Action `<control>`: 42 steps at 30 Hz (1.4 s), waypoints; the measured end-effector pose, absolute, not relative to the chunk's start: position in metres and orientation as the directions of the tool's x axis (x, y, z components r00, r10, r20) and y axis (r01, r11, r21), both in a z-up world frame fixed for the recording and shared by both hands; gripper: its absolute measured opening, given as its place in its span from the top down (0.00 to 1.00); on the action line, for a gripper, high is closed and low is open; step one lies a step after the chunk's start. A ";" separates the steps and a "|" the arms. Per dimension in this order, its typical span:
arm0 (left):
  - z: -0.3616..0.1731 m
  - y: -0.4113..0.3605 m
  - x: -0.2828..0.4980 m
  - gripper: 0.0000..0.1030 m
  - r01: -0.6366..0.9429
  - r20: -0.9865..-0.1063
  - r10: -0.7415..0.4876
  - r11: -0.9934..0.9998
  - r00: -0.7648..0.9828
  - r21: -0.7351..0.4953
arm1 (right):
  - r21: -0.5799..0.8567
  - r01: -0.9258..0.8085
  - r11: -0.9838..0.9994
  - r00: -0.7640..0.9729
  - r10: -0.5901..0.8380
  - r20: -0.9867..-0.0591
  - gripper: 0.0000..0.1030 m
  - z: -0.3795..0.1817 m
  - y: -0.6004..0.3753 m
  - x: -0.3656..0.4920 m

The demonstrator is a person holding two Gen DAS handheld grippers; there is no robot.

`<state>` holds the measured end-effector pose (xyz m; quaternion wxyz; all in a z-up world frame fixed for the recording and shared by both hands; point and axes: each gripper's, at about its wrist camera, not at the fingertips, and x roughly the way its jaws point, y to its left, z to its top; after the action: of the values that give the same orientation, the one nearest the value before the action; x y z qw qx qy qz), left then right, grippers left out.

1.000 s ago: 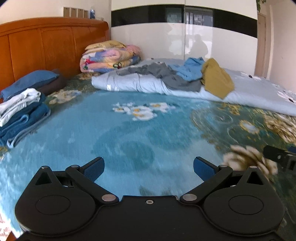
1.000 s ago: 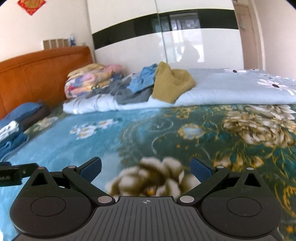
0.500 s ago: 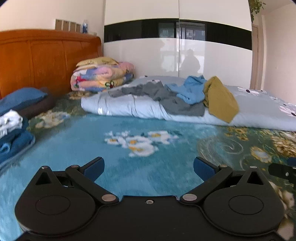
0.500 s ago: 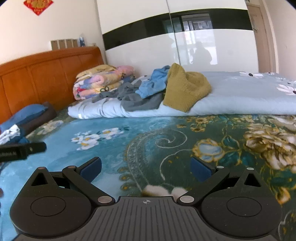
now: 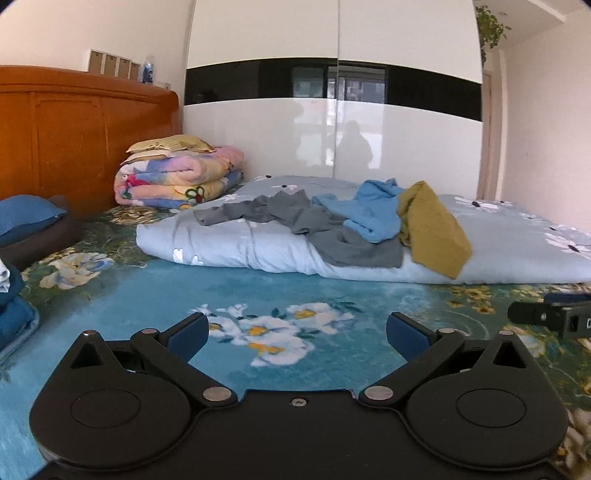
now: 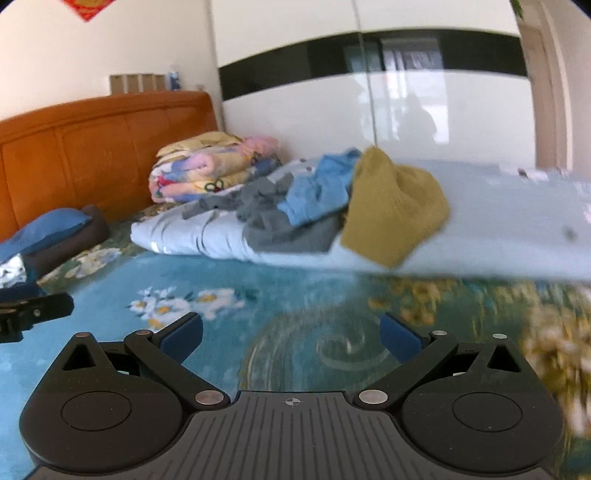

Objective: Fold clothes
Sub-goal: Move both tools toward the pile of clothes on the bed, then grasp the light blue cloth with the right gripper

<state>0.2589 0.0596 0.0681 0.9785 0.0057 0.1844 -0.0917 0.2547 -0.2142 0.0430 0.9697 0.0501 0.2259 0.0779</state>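
Mustard sweater (image 5: 434, 230); teal floral bedspread (image 5: 155, 295)

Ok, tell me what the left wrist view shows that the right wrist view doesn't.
Only the left wrist view shows the left claw open over the blanket, and the plant above the wardrobe. Only the right wrist view shows the right claw, also open, and the red ornament on the wall. Both show the grey, blue and mustard clothes unfolded on the pale quilt, the folded quilts and the headboard.
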 end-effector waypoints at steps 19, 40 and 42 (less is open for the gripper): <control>0.072 0.075 0.332 0.01 0.133 -0.366 -0.147 0.989 0.919 -0.063 | 0.214 -0.099 0.972 0.921 0.171 -0.351 0.00 0.045 -0.213 0.375; 0.067 0.082 0.416 0.01 0.058 -0.396 -0.088 0.994 0.914 -0.087 | 0.018 -0.058 0.998 0.905 0.061 -0.421 0.22 0.037 -0.185 0.493; 0.066 0.083 0.417 0.01 0.061 -0.400 -0.088 0.995 0.912 -0.078 | 0.004 -0.058 0.998 0.900 0.054 -0.433 0.25 0.034 -0.182 0.505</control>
<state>0.4175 0.0828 0.0657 0.9773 -0.0320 0.2058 -0.0381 0.5054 -0.1822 0.0342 0.9746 -0.0044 0.2220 0.0285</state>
